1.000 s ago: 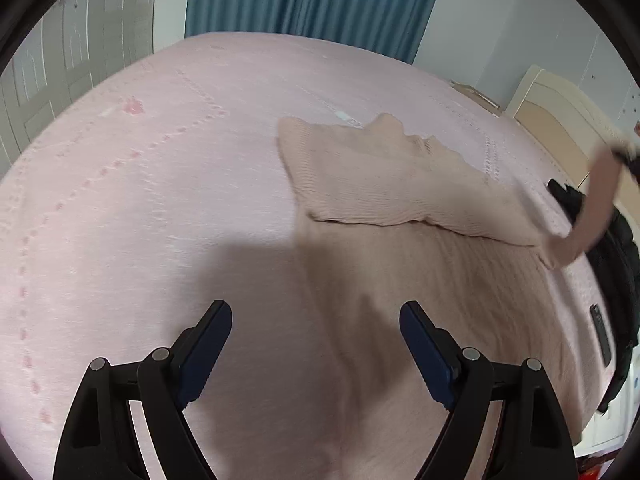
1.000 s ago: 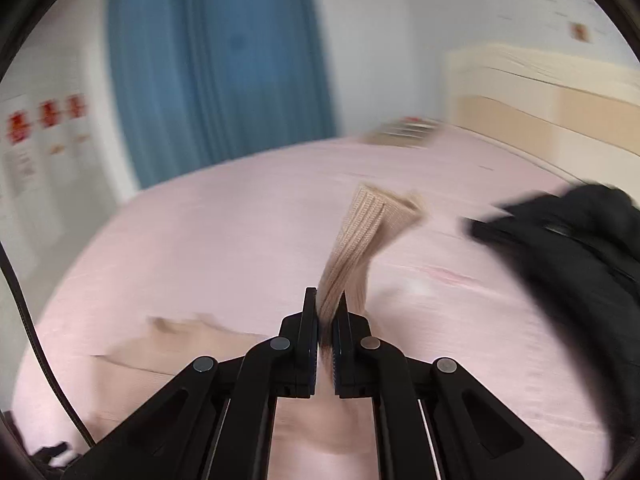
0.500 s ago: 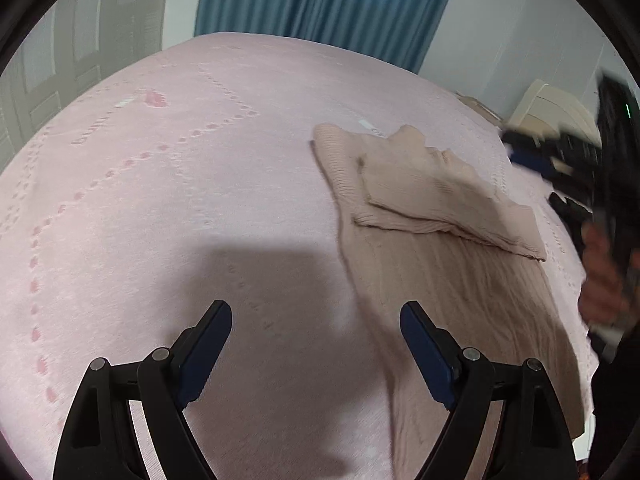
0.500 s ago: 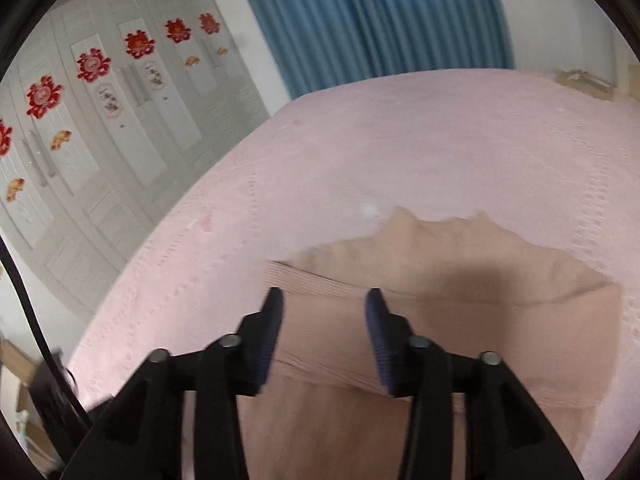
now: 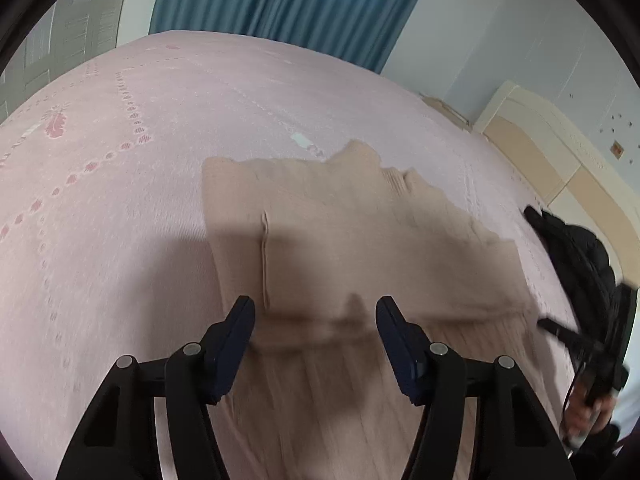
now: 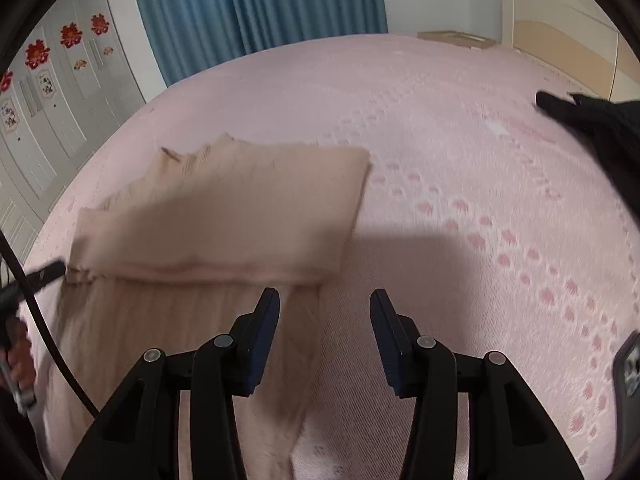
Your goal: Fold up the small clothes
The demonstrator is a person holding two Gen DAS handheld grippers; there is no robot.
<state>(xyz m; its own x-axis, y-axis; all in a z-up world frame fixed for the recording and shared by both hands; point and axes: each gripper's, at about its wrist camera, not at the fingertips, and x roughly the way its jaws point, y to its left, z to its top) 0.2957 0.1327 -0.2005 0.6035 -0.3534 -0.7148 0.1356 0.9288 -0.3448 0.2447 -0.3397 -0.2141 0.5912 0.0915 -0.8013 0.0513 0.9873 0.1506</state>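
Left wrist view: the left tongs (image 5: 316,320) stand apart and empty, having just been closing, over the beige sweater (image 5: 360,240) — sleeves already folded across its chest at twelve o'clock, the lower body probably still to fold.

Right wrist view: the right tongs (image 6: 324,312) gape empty at the sweater's hem side. Pink bed (image 6: 460,140); blue curtain (image 6: 260,4) at twelve.

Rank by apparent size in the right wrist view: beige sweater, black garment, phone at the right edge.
1. beige sweater
2. black garment, partly cut off by the frame
3. phone, only a sliver visible, so its true size stays unsure
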